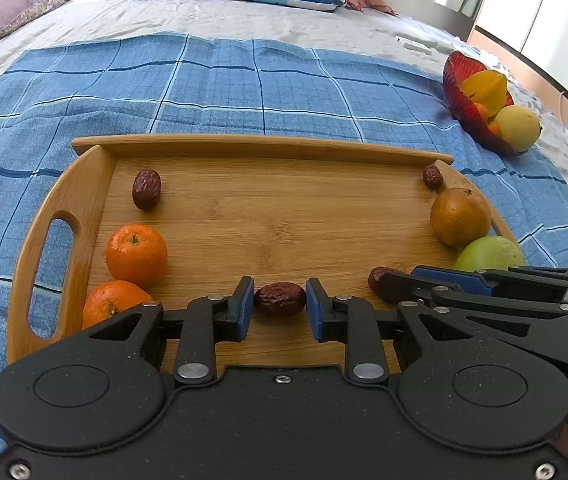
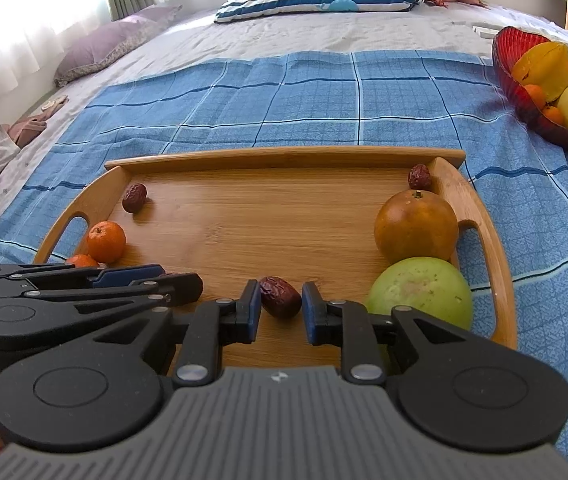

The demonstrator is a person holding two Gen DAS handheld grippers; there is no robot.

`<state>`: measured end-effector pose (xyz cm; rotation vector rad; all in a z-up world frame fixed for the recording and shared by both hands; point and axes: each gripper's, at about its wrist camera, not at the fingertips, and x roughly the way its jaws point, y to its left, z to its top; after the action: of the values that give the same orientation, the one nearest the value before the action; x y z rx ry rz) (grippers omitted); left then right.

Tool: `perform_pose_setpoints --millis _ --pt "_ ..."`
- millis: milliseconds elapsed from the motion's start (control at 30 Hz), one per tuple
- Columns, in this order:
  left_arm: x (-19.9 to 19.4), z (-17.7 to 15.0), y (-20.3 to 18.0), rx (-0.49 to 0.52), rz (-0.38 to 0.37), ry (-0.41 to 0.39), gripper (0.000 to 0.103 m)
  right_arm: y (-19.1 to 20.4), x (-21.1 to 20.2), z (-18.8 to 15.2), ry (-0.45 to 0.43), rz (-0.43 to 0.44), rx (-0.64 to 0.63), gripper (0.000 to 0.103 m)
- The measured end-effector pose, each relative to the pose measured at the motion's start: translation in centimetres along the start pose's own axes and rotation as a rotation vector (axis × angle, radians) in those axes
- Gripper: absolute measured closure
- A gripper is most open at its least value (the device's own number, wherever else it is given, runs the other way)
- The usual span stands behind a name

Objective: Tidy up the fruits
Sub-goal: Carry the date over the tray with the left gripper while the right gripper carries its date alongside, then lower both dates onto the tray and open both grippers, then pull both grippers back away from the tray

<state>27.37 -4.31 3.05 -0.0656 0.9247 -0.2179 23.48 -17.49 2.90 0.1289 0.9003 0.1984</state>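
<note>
A wooden tray lies on a blue checked cloth. My left gripper is shut on a wrinkled red date at the tray's near edge, with both blue pads against it. My right gripper is open around a second red date, which rests on the tray floor with a sliver of gap at the right pad. Each gripper also shows from the side in the other's view, low over the tray. Two mandarins sit at the tray's left. A brown-orange fruit and a green fruit sit at its right.
Loose dates lie in the far left and far right corners of the tray. A red glass bowl at the far right holds a starfruit, a yellow fruit and small oranges. Pillows and a pink blanket lie at the bed's far end.
</note>
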Motion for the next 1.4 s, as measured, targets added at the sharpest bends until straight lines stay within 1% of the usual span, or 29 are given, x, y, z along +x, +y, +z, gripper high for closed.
perform_pose_setpoints --millis 33,133,200,367,400,433,500,600,733,800,833,900,1033,1100,1400 --pt "0.0 0.0 0.0 -0.001 0.002 0.000 0.077 0.0 0.0 0.0 -0.001 0.000 0.001 0.071" --pt "-0.2 0.0 0.0 -0.004 0.002 0.000 0.074 0.0 -0.1 0.0 -0.004 -0.001 0.005 0.064" --pt "-0.3 -0.1 0.0 -0.006 0.003 -0.005 0.071 0.0 -0.2 0.0 -0.012 -0.003 0.006 0.064" --pt "-1.0 -0.1 0.1 -0.007 0.003 -0.019 0.067 0.0 -0.8 0.0 -0.029 -0.003 0.003 0.064" --pt "-1.2 -0.1 0.1 -0.008 0.002 -0.023 0.064 0.0 -1.0 0.1 -0.035 -0.004 0.002 0.064" --pt "-1.3 -0.1 0.2 -0.011 0.001 -0.027 0.063 0.0 -1.1 0.1 -0.040 -0.005 0.002 0.062" --pt "-1.8 0.0 0.3 -0.013 0.004 -0.039 0.059 0.0 -1.5 0.1 -0.053 -0.008 0.001 0.056" --pt "-2.4 0.0 0.3 -0.004 0.014 -0.060 0.054 0.1 -2.4 0.1 -0.083 -0.023 -0.013 0.052" --pt "-3.5 -0.1 0.3 0.004 0.027 -0.092 0.047 0.4 -3.6 0.1 -0.128 -0.050 -0.038 0.044" --pt "-4.1 -0.2 0.4 0.005 0.039 -0.108 0.038 0.5 -4.2 0.2 -0.150 -0.063 -0.044 0.041" --pt "-4.3 -0.2 0.5 0.006 0.047 -0.115 0.035 0.5 -4.4 0.2 -0.161 -0.068 -0.045 0.039" --pt "-4.9 -0.3 0.6 0.008 0.065 -0.134 0.024 0.5 -5.0 0.2 -0.185 -0.079 -0.046 0.036" --pt "-6.3 -0.8 0.8 0.024 0.090 -0.179 0.015 0.3 -6.0 -0.1 -0.224 -0.092 -0.039 0.025" --pt "-7.0 -1.1 0.8 0.027 0.099 -0.199 0.009 0.3 -6.5 -0.4 -0.244 -0.100 -0.036 0.023" --pt "-9.6 -2.7 0.3 0.061 0.091 -0.257 0.008 0.6 -8.6 -1.7 -0.325 -0.138 -0.061 0.013"
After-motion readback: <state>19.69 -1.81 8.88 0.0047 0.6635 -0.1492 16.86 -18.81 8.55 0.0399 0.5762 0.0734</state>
